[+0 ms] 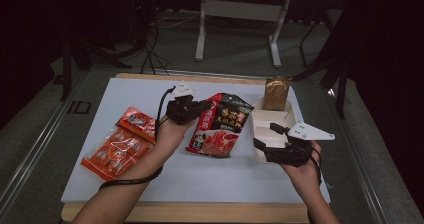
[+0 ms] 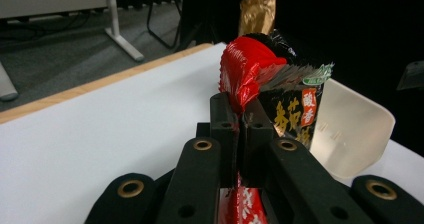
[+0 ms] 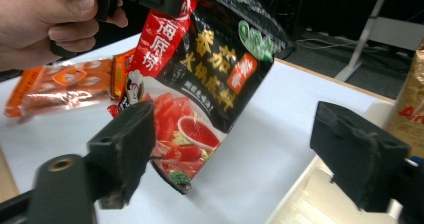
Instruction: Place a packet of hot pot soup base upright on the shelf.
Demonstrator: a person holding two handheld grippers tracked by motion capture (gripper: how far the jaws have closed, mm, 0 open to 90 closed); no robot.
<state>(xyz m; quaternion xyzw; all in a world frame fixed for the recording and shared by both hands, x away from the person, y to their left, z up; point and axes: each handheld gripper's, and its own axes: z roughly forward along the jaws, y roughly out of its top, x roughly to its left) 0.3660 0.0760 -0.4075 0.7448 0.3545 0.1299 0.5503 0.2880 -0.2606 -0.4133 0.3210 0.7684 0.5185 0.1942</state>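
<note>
A red and black sauce packet (image 1: 218, 126) with a tomato picture hangs tilted over the white board, its lower end near the surface. My left gripper (image 1: 202, 106) is shut on its top left edge. In the left gripper view the jaws (image 2: 240, 109) pinch the red crimped edge of the packet (image 2: 247, 69). My right gripper (image 1: 264, 135) stands open over the near end of the white tray (image 1: 272, 115). In the right gripper view its wide-apart jaws (image 3: 242, 149) frame the packet (image 3: 210, 74) without touching it.
Orange snack packets (image 1: 120, 144) lie on the left of the white board. A gold foil bag (image 1: 276, 92) stands upright at the tray's far end. The board's wooden edge runs along the front and back. A desk frame stands on the floor beyond.
</note>
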